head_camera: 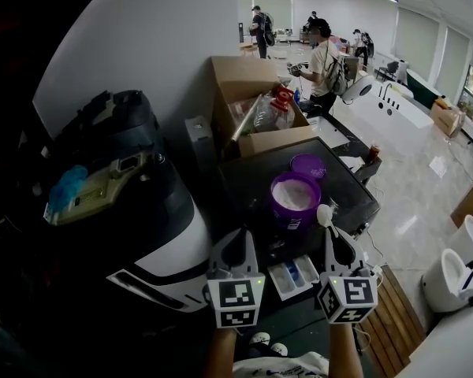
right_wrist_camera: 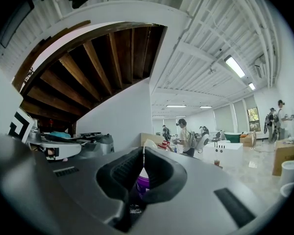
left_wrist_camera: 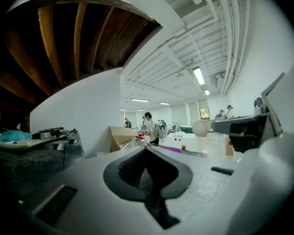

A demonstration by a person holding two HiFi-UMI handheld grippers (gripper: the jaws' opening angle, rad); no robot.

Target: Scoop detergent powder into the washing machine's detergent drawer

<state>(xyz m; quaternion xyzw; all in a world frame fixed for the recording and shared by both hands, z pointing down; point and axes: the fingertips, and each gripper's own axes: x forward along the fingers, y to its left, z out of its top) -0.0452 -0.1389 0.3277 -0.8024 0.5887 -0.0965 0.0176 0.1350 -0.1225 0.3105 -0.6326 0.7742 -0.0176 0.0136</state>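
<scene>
A purple detergent tub (head_camera: 294,196) full of white powder stands open on the black washing machine top (head_camera: 347,191), with its purple lid (head_camera: 307,165) lying behind it. Below the machine's front edge the detergent drawer (head_camera: 293,277) is pulled out and shows blue and white compartments. My right gripper (head_camera: 332,231) (right_wrist_camera: 143,153) is shut on the thin handle of a white scoop (head_camera: 325,214) (right_wrist_camera: 147,146), held just right of the tub and above the drawer. The tub (right_wrist_camera: 142,183) shows low between its jaws. My left gripper (head_camera: 236,236) (left_wrist_camera: 146,149) is shut on nothing, left of the tub.
An open cardboard box (head_camera: 252,109) of packets stands behind the machine against the white wall. A black and white appliance (head_camera: 118,195) fills the left. Several people (head_camera: 325,65) stand far back near a white bathtub (head_camera: 390,113). Toilets (head_camera: 457,278) sit at the right.
</scene>
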